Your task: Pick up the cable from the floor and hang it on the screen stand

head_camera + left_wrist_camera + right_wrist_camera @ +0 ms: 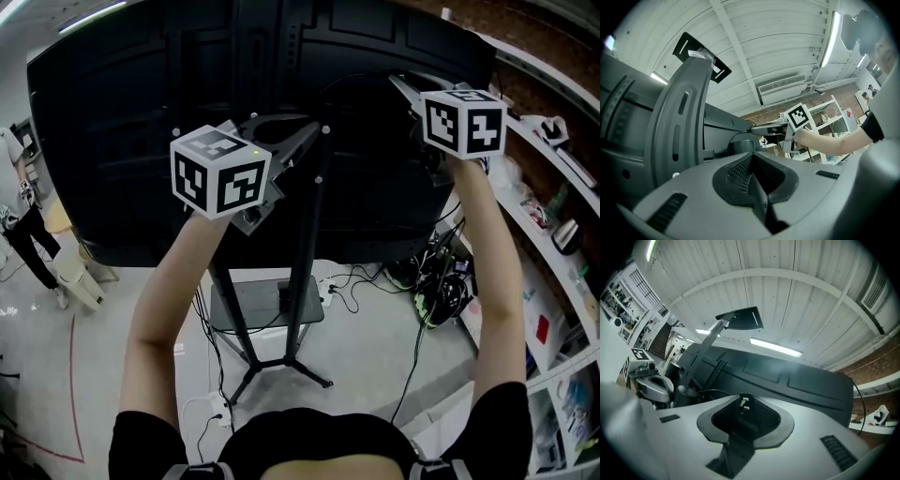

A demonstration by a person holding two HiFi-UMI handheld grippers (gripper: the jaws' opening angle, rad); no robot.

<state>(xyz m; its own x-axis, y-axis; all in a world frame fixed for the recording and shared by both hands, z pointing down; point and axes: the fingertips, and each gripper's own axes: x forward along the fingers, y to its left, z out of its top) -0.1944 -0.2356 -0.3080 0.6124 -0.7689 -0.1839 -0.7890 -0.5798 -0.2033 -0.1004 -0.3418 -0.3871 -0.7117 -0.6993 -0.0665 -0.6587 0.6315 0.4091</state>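
Nearest the lens, two bare forearms (167, 281) are seen raised from black sleeves, each ending in a gripper with a marker cube.

Beyond them, most of the head view is filled by the black back of a large screen (122, 131). It is carried on the screen stand (305, 253), whose dark poles run down to splayed feet on the pale floor (375, 347). White shelves (553, 244) loaded with small items are ranged along the right wall, and a tangle of black leads (441, 286) is heaped on the floor below them. A person (28, 234) is visible at the far left edge.

The left gripper (317, 131) is held against the upper part of the stand. In its own view its fingers (740, 171) are closed together, with nothing seen between them, and the stand's slotted upright bracket (677, 126) is seen just to the left.

The right gripper (400, 84) is held level near the screen's top edge, well apart from the left one. Its fingers (723, 417) are clamped on a small black plug at the end of the cable (744, 403).

The cable is thus off the floor. A thin black loop of it (361, 79) is seen arching from the right gripper toward the top of the stand, behind the screen.
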